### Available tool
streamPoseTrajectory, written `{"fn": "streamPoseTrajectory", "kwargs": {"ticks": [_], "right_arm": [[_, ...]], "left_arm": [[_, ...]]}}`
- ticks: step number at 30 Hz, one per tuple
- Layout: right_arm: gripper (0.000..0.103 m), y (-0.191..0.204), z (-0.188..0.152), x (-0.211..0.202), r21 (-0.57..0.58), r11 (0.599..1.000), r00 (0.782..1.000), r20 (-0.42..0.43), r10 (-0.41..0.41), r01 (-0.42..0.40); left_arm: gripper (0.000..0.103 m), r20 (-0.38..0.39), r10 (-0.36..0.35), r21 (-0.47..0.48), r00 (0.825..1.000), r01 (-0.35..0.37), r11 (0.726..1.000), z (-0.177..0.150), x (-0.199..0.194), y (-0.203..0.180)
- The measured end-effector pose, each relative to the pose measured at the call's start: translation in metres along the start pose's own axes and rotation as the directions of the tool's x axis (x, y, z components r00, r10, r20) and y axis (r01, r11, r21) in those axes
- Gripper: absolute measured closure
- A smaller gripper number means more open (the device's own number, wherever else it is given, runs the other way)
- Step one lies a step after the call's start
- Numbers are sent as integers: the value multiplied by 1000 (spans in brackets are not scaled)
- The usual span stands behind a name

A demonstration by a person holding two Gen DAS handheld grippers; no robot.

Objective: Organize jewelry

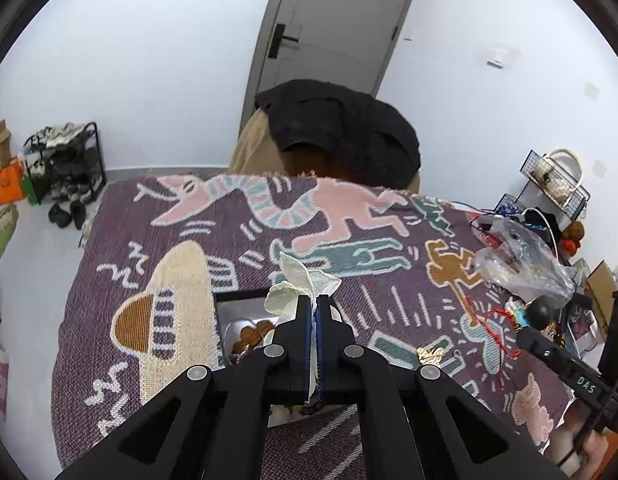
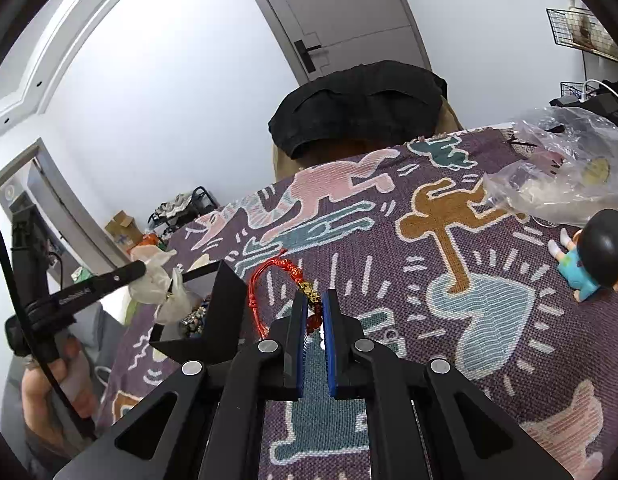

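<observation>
Red bracelet point(image 2: 287, 280) pinched in tilted-down right claw point(image 2: 314, 312), apparently above blanket point(image 2: 489, 320).

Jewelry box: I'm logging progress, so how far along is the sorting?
Done: the box stands open with some beaded pieces inside. In hand: the left tool is shut on crumpled white tissue above the box; the right tool is shut on a red cord bracelet. Left: a gold piece lies on the blanket, and the bracelet is not yet boxed.

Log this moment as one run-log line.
left gripper: shut on tissue | right gripper: shut on red bracelet | black box: open
</observation>
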State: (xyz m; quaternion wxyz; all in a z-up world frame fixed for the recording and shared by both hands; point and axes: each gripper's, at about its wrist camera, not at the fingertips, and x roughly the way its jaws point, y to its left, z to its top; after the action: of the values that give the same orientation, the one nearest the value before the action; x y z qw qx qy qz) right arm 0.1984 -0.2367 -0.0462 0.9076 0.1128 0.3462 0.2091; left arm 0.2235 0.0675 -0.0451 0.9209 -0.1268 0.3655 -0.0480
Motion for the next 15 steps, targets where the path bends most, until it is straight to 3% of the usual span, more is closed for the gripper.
{"fn": "streamPoseTrajectory", "kwargs": {"ticks": [7, 10, 12, 15], "right_arm": [[94, 11, 3, 7, -3, 999, 999, -10, 33, -33], [94, 23, 7, 12, -16, 998, 998, -15, 59, -59], [94, 31, 9, 18, -24, 997, 997, -23, 74, -75], [94, 50, 12, 30, -44, 993, 994, -43, 104, -106]], "left_arm": [[90, -71, -21, -66, 997, 16, 998, -2, 9, 12], [69, -51, -12, -71, 999, 9, 997, -3, 1, 17], [37, -24, -9, -77, 1000, 7, 997, -4, -6, 22], [30, 14, -2, -80, 1000, 3, 997, -4, -18, 28]]}}
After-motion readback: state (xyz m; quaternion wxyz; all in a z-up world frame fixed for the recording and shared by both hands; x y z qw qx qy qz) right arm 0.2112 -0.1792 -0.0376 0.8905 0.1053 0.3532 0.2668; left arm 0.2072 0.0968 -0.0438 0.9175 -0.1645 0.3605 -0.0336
